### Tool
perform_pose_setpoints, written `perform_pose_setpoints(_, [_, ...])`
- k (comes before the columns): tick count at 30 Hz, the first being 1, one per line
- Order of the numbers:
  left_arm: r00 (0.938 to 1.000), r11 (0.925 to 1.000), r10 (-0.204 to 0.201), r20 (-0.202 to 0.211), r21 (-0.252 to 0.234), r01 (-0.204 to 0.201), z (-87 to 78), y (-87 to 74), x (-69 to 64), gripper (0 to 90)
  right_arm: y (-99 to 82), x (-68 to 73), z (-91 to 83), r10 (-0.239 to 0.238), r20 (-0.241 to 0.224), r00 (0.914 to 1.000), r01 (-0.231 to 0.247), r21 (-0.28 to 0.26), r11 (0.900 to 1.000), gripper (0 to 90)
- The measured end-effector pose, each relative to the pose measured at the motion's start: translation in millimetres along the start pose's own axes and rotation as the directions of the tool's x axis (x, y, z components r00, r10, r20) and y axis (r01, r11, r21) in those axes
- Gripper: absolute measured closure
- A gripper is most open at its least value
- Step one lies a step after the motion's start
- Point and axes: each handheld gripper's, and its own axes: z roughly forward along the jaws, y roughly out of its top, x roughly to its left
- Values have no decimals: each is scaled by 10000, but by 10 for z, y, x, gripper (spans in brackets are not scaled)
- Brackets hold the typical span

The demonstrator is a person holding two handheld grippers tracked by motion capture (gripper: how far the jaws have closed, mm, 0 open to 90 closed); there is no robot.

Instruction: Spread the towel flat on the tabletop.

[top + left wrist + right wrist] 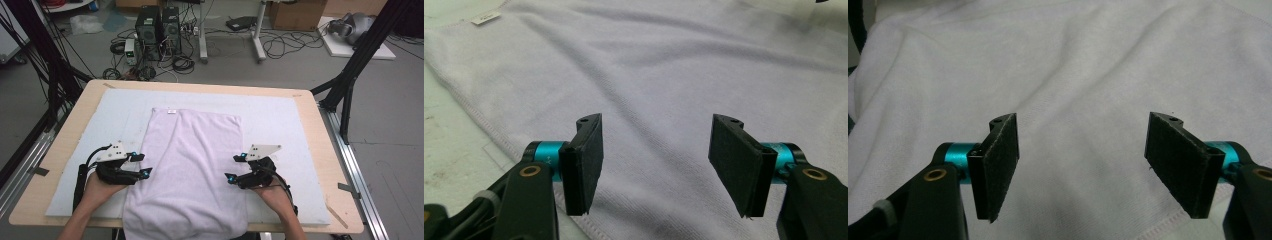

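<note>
**Lilac towel flat between two open grippers**

Lilac terry cloth covers the middle of what we see: a towel [192,165] lies spread lengthwise on a pale grey mat [280,120] over a light wooden table [325,150], its near end hanging over the table's front edge. We find a small white label [171,111] sewn at the towel's far hem; the left gripper view shows it too [486,18], but its print is too small for us to read.

We see the left gripper [141,165] at the towel's left edge, its jaws standing wide with nothing clamped between them; its own view shows bare cloth and the stitched hem between the black pads. The right gripper [234,167] sits at the towel's right edge, jaws likewise wide apart and empty, over rumpled cloth near a stitched border.

Beyond the table we note two black computer towers [157,30] on the floor amid tangled cables [180,62], a cardboard box [297,14] and black frame struts [350,75]. Nothing lies on the towel between the grippers.
</note>
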Motion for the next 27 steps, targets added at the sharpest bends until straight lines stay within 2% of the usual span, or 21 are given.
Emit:
perform_pose_setpoints(7, [10000, 10000, 47, 19, 82, -47, 22, 9, 26, 390, -14, 14, 7, -34, 25, 10000, 34, 8, 10000, 292])
perform_pose_setpoints(14, [9999, 9999, 114, 87, 89, -115, 55, 28, 48, 386, -33, -15, -11, 186, 102, 9998, -187, 62, 9998, 288])
perform_pose_setpoints(21, [9998, 9998, 181, -58, -1, -181, 23, 75, 40, 388, -46, -46, -33, 402, 142, 9991, -404, 189, 9990, 254])
perform_pose_setpoints(27, [9997, 9998, 197, -114, 33, -196, 3, 59, 17, 386, -45, -85, -96, 539, 272, 9982, -536, -125, 9985, 227])
